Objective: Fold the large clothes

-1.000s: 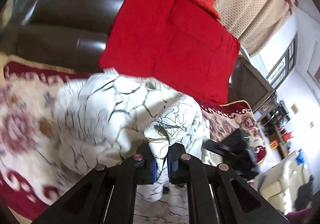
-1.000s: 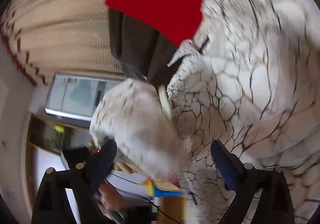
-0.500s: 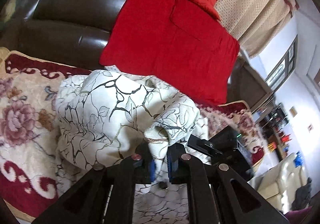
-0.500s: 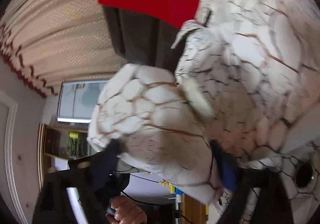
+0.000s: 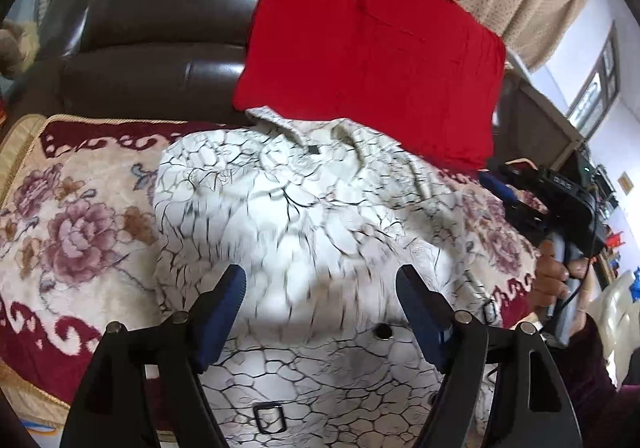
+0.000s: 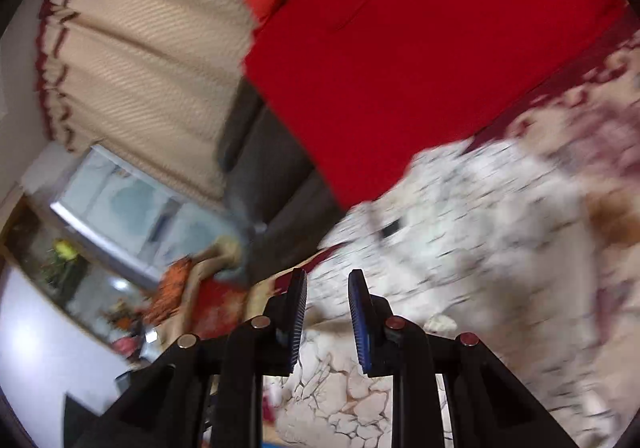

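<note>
A large white garment point(image 5: 304, 232) with a black crackle print lies spread on the floral blanket, collar toward the sofa back. My left gripper point(image 5: 320, 288) is open wide just above its lower part and holds nothing. My right gripper point(image 6: 326, 288) hovers over the garment point(image 6: 460, 228) at its right side; its jaws stand a narrow gap apart with no cloth between them. The right gripper also shows in the left wrist view point(image 5: 560, 200), held in a hand. The right wrist view is blurred by motion.
A floral cream and maroon blanket point(image 5: 72, 232) covers the seat of a dark leather sofa point(image 5: 160, 28). A red cloth point(image 5: 372, 60) hangs over the sofa back. Beige curtains point(image 6: 140, 48) hang behind. A window point(image 6: 132, 204) and room clutter lie at the left of the right wrist view.
My left gripper has let go of the fold it pinched and opened wide. The garment has dropped flat on the blanket. My right gripper has released its bunch and its jaws have narrowed.
</note>
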The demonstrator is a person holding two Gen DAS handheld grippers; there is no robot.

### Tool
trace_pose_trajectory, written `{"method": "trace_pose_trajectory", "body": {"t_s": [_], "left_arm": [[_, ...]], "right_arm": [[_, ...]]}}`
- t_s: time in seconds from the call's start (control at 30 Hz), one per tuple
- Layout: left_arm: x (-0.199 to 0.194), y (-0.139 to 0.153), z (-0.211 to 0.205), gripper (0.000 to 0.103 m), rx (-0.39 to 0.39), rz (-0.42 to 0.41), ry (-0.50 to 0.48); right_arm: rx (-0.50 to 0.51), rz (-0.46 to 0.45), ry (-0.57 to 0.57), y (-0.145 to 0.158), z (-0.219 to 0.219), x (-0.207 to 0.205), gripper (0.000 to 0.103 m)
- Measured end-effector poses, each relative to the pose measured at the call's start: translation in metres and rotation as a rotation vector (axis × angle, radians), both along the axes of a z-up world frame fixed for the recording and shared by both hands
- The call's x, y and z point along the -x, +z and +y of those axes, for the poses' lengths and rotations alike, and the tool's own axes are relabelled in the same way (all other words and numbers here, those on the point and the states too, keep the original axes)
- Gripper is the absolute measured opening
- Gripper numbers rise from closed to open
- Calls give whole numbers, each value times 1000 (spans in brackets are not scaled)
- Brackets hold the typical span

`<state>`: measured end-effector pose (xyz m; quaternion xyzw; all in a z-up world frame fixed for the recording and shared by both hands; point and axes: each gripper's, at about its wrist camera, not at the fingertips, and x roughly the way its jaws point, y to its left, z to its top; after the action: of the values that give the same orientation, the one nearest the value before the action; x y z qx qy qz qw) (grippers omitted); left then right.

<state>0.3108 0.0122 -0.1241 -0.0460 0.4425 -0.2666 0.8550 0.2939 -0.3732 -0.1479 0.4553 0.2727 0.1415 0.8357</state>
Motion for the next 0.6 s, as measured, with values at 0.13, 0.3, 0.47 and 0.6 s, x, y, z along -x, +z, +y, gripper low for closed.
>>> {"method": "trace_pose_trajectory", "body": {"t_s": [0.13, 0.3, 0.47, 0.6], "left_arm": [[-10, -9, -1, 78, -94, -15, 72], [-23, -33, -7, 78, -213, -24, 109], [-24, -77, -13, 78, -320, 54, 78], [-19, -103, -15, 78, -381, 104, 57]], "right_arm": [[-43, 104, -2, -23, -14, 16, 103], [-93, 180, 47, -64, -13, 32, 103], [-186, 273, 140, -105, 7, 16, 81], [-49, 322, 190, -104, 39, 3, 45]]}}
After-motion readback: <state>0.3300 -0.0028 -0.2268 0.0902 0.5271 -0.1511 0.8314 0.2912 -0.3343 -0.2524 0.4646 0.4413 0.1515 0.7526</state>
